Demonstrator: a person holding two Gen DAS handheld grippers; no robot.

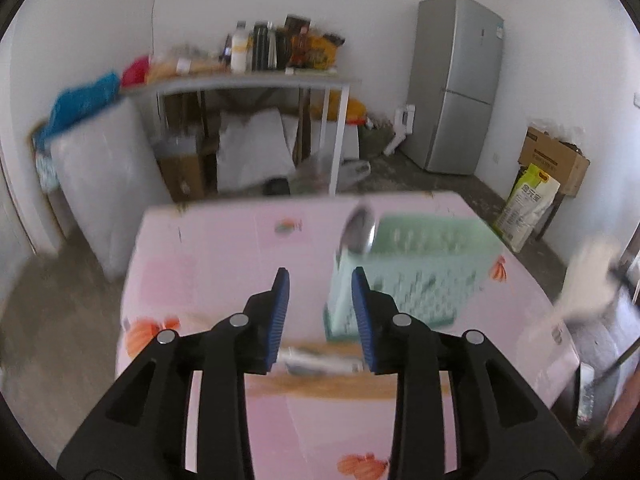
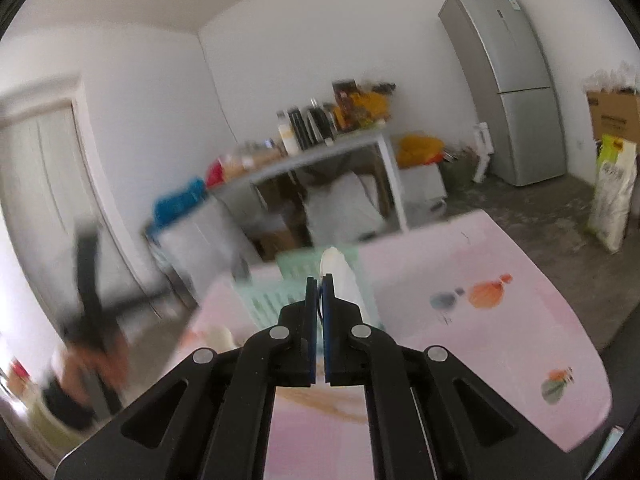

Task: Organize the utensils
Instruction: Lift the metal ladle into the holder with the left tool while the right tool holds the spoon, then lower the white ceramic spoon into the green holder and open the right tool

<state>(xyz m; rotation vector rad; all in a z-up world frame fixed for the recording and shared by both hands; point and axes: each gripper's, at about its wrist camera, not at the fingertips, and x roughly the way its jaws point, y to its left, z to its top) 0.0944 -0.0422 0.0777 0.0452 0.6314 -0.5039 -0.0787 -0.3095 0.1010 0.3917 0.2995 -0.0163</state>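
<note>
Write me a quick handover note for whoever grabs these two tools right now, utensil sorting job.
Left tool: open, holding nothing, hovering over the pink table.
Right tool: shut on a white utensil, pointing towards the green basket.
Green basket stands on the table, with a metal spoon already sticking up at its near corner.
More utensils lie on a wooden board just below the left tool; blur hides what they are.
Done: spoon in basket.
Left: probably drop the white utensil in, then move the board's pieces.
</note>
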